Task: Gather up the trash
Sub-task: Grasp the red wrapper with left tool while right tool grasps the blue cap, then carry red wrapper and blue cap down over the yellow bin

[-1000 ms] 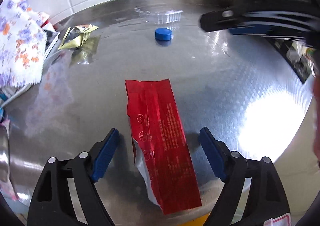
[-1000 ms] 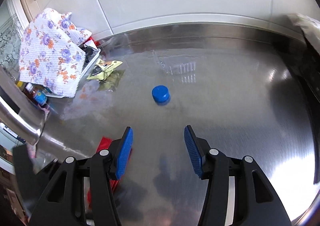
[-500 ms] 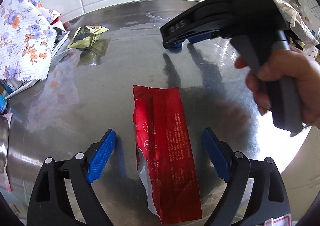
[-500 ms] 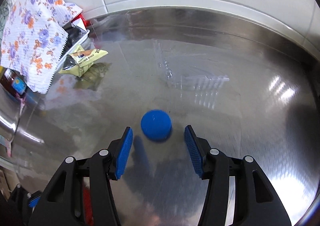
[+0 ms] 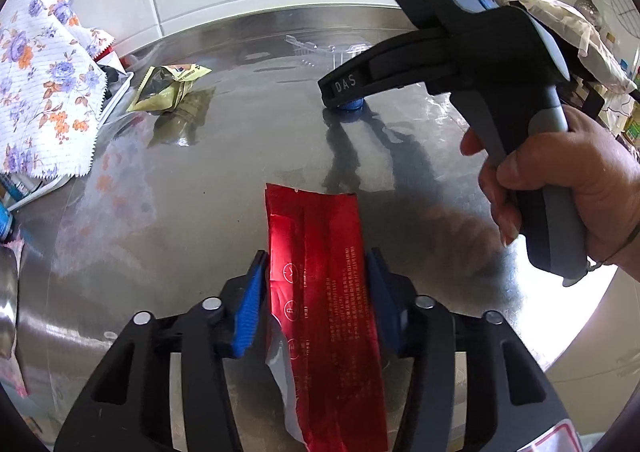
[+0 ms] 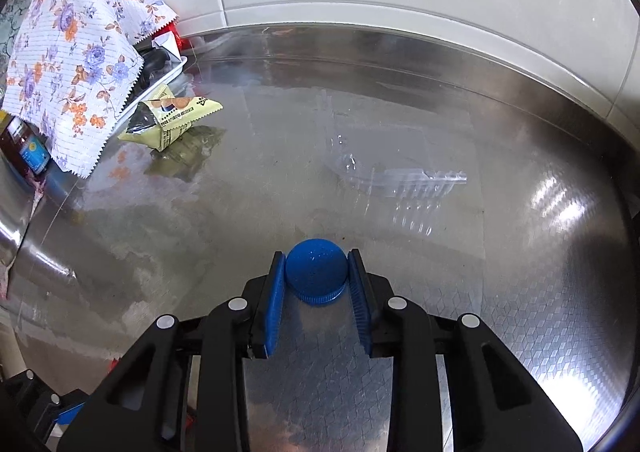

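Note:
A red foil wrapper (image 5: 328,292) lies flat on the steel counter (image 5: 224,188). My left gripper (image 5: 316,272) is shut on it, blue pads pressing both long edges. A blue bottle cap (image 6: 316,270) sits on the counter, and my right gripper (image 6: 317,268) is shut on it, pads touching both sides. In the left wrist view the right gripper (image 5: 344,102) comes in from the right, held by a hand, and mostly hides the cap (image 5: 352,106).
A yellow-green snack packet (image 6: 172,120) lies at the left, also in the left wrist view (image 5: 168,88). A clear plastic tray (image 6: 392,168) lies beyond the cap. A floral cloth (image 6: 76,56) covers a cluttered tray at the far left. A tiled wall backs the counter.
Both grippers closed: the left onto the red wrapper, the right onto the blue cap after moving forward to it.

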`<state>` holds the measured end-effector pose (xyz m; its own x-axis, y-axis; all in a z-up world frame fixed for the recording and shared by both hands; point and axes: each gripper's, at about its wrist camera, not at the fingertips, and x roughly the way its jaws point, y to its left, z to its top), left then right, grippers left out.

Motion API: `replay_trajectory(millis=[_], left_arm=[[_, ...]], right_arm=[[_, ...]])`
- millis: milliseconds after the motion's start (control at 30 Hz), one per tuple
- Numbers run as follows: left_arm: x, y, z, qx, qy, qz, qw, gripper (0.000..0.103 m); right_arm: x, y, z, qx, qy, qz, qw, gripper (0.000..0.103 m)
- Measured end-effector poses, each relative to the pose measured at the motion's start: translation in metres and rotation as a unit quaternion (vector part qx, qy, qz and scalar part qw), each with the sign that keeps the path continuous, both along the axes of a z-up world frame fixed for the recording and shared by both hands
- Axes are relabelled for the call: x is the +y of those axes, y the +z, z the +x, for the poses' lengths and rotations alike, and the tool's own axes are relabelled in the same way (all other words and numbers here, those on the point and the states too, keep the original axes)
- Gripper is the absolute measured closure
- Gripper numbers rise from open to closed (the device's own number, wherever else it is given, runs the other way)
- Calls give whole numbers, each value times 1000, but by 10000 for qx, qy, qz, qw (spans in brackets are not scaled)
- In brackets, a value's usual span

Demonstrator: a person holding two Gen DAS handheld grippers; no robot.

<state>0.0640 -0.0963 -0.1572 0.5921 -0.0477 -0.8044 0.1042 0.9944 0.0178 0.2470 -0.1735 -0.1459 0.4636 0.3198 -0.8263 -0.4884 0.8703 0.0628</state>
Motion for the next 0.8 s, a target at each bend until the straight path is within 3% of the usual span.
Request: replay_trajectory(millis=[233, 400, 800], left_arm=[[10, 2, 2, 84, 2, -161, 9998, 65], [19, 4, 3, 158, 57, -372, 9992, 65], [40, 19, -10, 51, -214, -402, 9989, 65]], right_arm=[[-9, 9, -11, 65, -103, 230, 9997, 71], [-13, 16, -24, 41, -168, 254, 9995, 71], [-24, 41, -79, -180, -574, 243, 9979, 71]])
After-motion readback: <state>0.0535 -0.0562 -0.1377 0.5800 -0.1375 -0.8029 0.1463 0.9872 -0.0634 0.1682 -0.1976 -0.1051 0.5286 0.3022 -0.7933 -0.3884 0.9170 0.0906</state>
